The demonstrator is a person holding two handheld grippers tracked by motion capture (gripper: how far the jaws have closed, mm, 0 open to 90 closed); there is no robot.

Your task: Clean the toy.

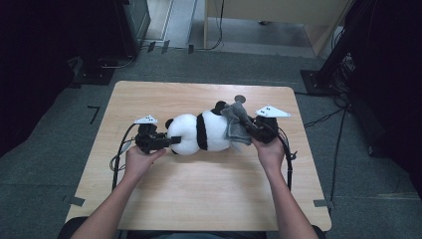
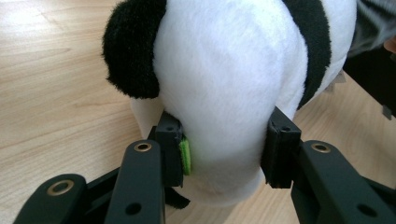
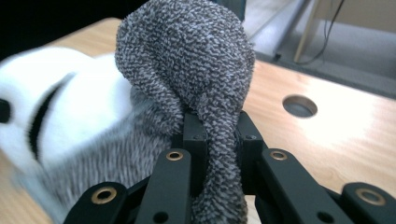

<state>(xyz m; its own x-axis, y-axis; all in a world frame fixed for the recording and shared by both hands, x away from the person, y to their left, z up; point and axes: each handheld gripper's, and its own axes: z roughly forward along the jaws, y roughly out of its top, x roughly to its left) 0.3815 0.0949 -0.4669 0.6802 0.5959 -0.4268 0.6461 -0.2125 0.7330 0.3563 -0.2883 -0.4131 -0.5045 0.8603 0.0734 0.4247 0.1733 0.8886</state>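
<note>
Plush panda lies on its side at the middle of the wooden table, a grey knitted cloth draped over its head end. The left gripper squeezes the toy's white rump between its pads, seen close in the left gripper view. The right gripper is pinched tight on a twisted fold of the cloth.

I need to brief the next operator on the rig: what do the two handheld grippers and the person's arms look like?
Both grippers, left gripper and right gripper, are black, with linkage arms pinned by brass-coloured rivets. Each carries a grey three-cornered plate with small dark dots on top and trails a black cable. A green pad shows on one left jaw. The forearms are bare, no sleeves visible.
</note>
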